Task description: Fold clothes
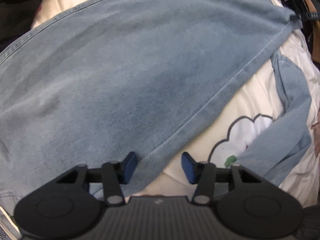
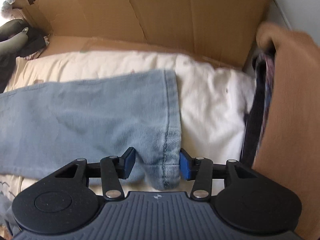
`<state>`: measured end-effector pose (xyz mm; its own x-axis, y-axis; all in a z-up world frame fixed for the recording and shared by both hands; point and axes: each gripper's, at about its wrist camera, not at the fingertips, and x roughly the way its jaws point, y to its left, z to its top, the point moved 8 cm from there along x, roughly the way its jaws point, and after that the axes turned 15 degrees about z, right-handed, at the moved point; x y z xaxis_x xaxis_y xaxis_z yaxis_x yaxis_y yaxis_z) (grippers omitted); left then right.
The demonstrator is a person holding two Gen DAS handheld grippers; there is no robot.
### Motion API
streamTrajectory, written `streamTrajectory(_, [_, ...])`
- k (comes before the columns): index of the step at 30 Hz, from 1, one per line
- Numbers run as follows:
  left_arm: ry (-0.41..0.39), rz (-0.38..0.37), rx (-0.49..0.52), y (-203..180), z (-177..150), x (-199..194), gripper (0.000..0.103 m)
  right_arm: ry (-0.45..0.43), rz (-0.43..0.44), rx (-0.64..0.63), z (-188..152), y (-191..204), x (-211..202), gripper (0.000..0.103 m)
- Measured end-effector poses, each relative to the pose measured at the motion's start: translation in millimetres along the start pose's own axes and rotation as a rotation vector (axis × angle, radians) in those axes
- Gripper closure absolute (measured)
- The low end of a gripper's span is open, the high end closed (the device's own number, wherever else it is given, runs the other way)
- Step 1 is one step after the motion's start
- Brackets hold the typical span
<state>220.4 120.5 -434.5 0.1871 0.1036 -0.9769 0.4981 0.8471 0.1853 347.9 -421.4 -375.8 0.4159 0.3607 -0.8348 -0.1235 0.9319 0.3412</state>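
Observation:
Light blue jeans [image 1: 124, 76] lie spread over a cream bedsheet [image 1: 236, 108]. My left gripper [image 1: 159, 167] is open just above them, and the seamed edge of one leg [image 1: 200, 118] runs down between its blue pads [image 1: 130, 166]. A second leg [image 1: 290, 120] curls along the right. In the right wrist view a jeans leg [image 2: 90, 116] ends in a stitched hem [image 2: 171, 110]. My right gripper [image 2: 157, 165] is open with the hem corner [image 2: 166, 172] bunched between its fingers; the right pad [image 2: 185, 167] touches the hem edge.
A cardboard box wall [image 2: 160, 10] stands behind the sheet [image 2: 210, 100], with a brown cardboard flap [image 2: 290, 120] close on the right. Dark straps and clothes [image 2: 258, 108] hang beside it. More dark clothing [image 1: 18, 8] lies at the far left. The sheet has a cloud print [image 1: 250, 132].

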Motion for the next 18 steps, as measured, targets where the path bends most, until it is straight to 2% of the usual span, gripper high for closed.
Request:
streamTrajectory(2, [-0.002,-0.002,0.009,0.4,-0.1,2.7,0.074,-0.012,-0.017,-0.018,12.2,0.8,3.5,0.050])
streamTrajectory(3, [0.008,-0.026,0.010,1.2,-0.6,1.9,0.082,-0.019,-0.023,-0.015,18.1,-1.2,6.0,0.050])
streamTrajectory(4, [0.021,-0.058,0.013,1.4,-1.3,0.8,0.096,-0.026,-0.028,-0.012,23.9,-3.2,8.5,0.050])
streamTrajectory(5, [0.034,-0.077,0.025,0.6,-3.2,0.2,0.103,-0.033,-0.034,-0.008,29.8,-5.2,11.0,0.050])
streamTrajectory(7, [0.058,-0.097,0.061,-1.9,-8.5,-0.5,0.103,-0.047,-0.045,-0.002,41.6,-9.2,15.9,0.050])
streamTrajectory(11, [0.051,-0.107,0.017,6.8,-5.3,-5.5,0.102,-0.076,-0.068,0.012,65.1,-17.3,25.7,0.050])
streamTrajectory(14, [0.041,-0.113,-0.026,14.6,-1.8,-9.6,0.098,-0.076,-0.072,0.019,76.4,-22.8,40.4,0.059])
streamTrajectory(18, [0.027,-0.120,-0.084,25.1,2.9,-15.1,0.087,-0.062,-0.072,0.006,82.9,-27.5,65.4,0.058])
